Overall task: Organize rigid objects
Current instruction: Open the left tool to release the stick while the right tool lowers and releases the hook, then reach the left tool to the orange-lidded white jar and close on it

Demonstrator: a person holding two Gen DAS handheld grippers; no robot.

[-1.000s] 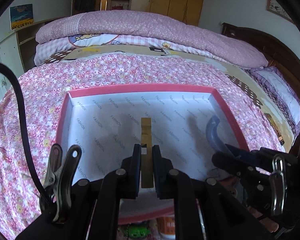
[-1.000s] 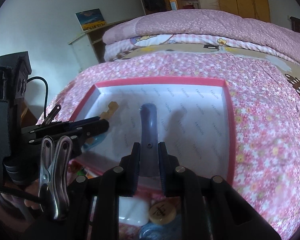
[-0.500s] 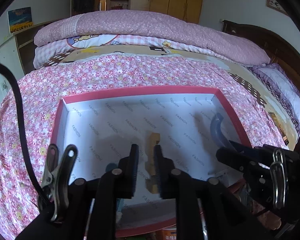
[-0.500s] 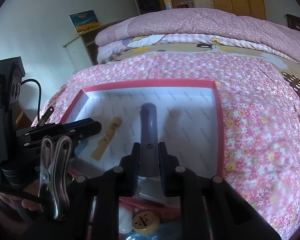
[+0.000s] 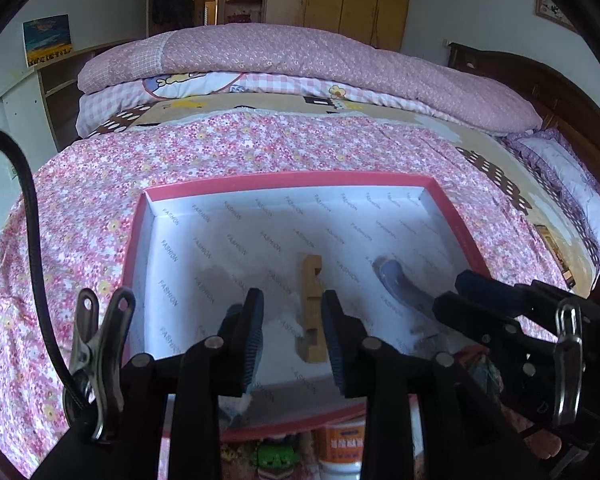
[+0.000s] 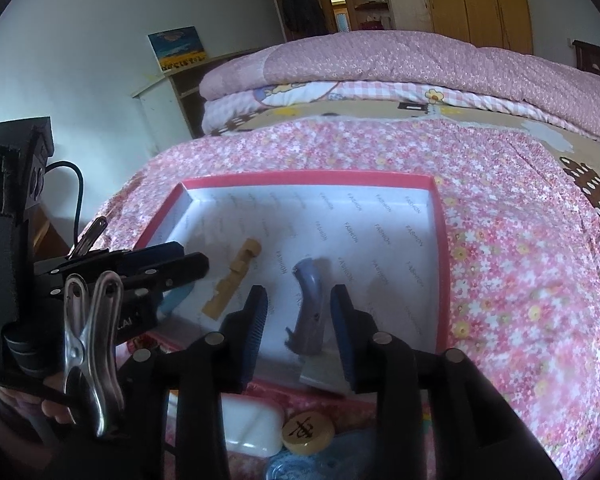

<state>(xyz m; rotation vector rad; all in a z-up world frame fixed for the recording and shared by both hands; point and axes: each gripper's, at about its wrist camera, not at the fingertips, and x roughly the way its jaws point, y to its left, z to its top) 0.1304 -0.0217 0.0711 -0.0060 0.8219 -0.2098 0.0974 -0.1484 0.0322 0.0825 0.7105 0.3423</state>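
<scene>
Box: red-rimmed white-lined cardboard box (image 5: 456, 220) on floral bed.
Left tool (image 5: 292, 320): jaws just opening, notched wooden block (image 5: 311, 308) released between.
Right tool (image 6: 300, 320): opening, grey-blue curved handle (image 6: 310, 304) lying free, block at 10 o'clock.

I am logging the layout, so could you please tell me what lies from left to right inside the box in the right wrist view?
Blue piece → wooden piece → grey-blue curved handle.

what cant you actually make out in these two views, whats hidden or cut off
- Left wrist view: a light blue object in the pink-rimmed white box, mostly behind a finger of the left gripper; shape unreadable.
- Left wrist view: colourful items below the box's near wall, cut by the bottom edge.
- Right wrist view: the lower end of the grey-blue curved plastic piece, blurred.
- Right wrist view: a bluish object, cut off.
</scene>
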